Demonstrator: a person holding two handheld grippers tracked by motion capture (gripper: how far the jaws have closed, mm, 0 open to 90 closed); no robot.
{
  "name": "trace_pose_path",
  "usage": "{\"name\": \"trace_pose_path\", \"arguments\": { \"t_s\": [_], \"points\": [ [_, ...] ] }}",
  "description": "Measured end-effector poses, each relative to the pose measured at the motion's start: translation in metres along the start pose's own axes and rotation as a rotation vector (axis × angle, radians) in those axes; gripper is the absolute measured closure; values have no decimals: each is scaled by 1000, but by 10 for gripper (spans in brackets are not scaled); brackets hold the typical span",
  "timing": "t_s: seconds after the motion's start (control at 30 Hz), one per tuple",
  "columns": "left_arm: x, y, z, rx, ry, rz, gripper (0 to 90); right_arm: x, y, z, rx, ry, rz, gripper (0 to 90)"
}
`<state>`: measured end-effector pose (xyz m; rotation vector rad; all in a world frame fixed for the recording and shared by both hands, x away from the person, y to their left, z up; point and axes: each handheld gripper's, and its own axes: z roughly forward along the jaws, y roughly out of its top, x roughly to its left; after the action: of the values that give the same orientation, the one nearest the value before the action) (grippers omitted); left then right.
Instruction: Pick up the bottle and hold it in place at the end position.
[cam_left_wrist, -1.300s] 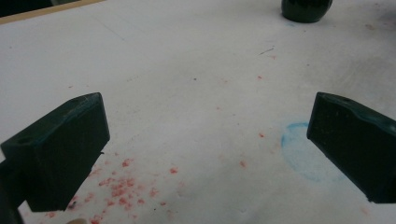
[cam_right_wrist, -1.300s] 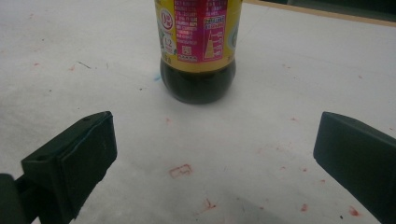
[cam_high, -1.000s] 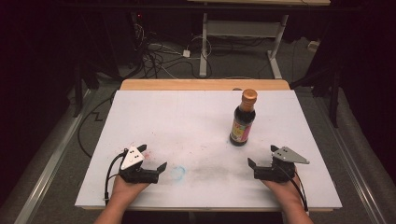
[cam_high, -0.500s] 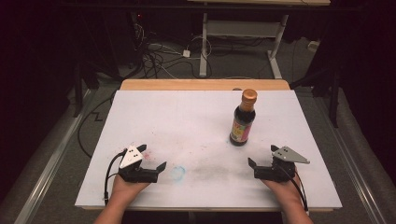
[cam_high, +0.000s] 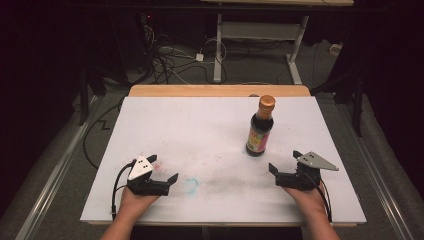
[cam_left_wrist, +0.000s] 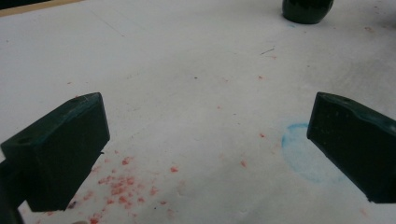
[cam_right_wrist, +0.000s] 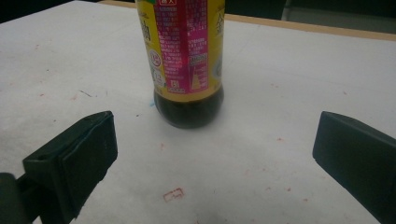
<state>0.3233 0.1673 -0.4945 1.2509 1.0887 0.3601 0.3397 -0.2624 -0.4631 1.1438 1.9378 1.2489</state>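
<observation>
Dark sauce bottle (cam_high: 260, 129), orange cap, stands upright, apparently sealed, right of centre.

A lab or test room is showing here. Tangled cables (cam_high: 165, 62) are lying on grey carpet behind the stained white table (cam_high: 200, 125), and a metal-legged desk (cam_high: 260, 35) is standing in darkness.

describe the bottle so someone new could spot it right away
Start at the white table top and look to its right half, just ahead of the right tongs. The bottle stands upright there: dark sauce, orange cap, yellow and pink label, the sole upright item.
</observation>
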Motion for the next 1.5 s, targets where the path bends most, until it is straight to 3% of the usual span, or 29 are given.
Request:
{"name": "trace_pose_path", "arguments": {
  "t_s": [0.37,0.57,0.97,1.3,1.5],
  "points": [
    [0,0,0,-1,-5,4,0,7,25,14,-15,45,-5,25],
    [0,0,-1,0,-8,6,0,9,42,29,-32,62,20,46],
    [-1,0,-1,-1,-11,5,0,10,63,55,-46,55,36,118],
    [-1,0,-2,-6,-13,4,0,12,73,70,-61,67,60,252],
    [-1,0,-2,-6,-15,4,0,17,73,70,-73,37,23,307]
  ]
}}
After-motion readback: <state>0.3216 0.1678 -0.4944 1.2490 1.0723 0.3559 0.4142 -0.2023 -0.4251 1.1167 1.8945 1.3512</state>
